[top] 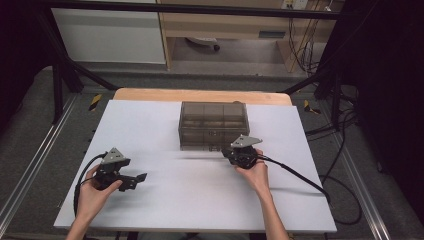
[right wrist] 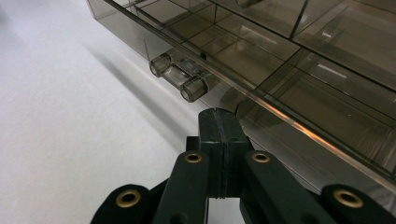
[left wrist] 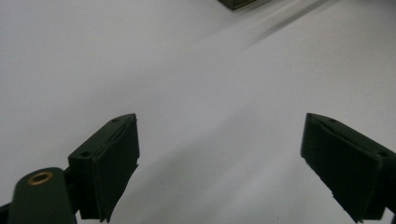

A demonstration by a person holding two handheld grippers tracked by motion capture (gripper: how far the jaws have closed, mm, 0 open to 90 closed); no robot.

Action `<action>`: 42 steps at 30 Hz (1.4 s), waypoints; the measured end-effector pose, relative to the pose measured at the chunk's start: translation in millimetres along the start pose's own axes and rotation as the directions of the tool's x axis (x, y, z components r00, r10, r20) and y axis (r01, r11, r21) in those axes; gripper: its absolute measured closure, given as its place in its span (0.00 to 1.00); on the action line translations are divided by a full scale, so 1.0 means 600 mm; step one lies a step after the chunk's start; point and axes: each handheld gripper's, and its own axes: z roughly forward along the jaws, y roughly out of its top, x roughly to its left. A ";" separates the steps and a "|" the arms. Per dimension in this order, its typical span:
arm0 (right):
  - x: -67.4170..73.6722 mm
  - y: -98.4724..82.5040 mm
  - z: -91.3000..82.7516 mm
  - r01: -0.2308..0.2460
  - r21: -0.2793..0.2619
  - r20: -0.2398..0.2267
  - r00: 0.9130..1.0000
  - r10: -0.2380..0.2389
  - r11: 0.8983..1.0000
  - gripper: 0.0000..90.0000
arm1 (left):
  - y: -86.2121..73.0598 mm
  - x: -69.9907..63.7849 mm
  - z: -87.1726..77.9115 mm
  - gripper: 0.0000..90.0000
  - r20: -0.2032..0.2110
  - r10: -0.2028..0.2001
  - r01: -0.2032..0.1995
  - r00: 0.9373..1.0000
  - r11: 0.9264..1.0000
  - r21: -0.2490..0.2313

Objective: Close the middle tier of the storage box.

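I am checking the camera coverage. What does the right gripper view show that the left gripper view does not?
Right gripper view alone: the shut jaws of the right hand-held gripper pointing at the front of the smoky clear compartment box, beside its latch. Left gripper view alone: the left hand-held gripper with jaws wide apart, nothing between them. Both: the white table top and some part of the box.

We see our two black grippers, left gripper (top: 134,180) and right gripper (top: 234,154), each topped by a grey three-cornered plate, with brass-ringed screw holes in the linkages, trailing black cables; our forearms are bare, no sleeves.
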 end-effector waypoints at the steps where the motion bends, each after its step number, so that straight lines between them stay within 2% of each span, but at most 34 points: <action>1: -0.001 0.000 0.001 0.000 -0.001 0.001 1.000 0.000 1.000 1.00 | 0.000 0.000 0.000 0.12 0.000 0.000 0.000 1.000 1.000 0.000; 42: -0.021 0.014 0.017 -0.010 -0.015 0.030 0.999 0.011 1.000 1.00 | 0.000 0.000 0.001 0.12 0.000 0.001 -0.001 1.000 1.000 0.002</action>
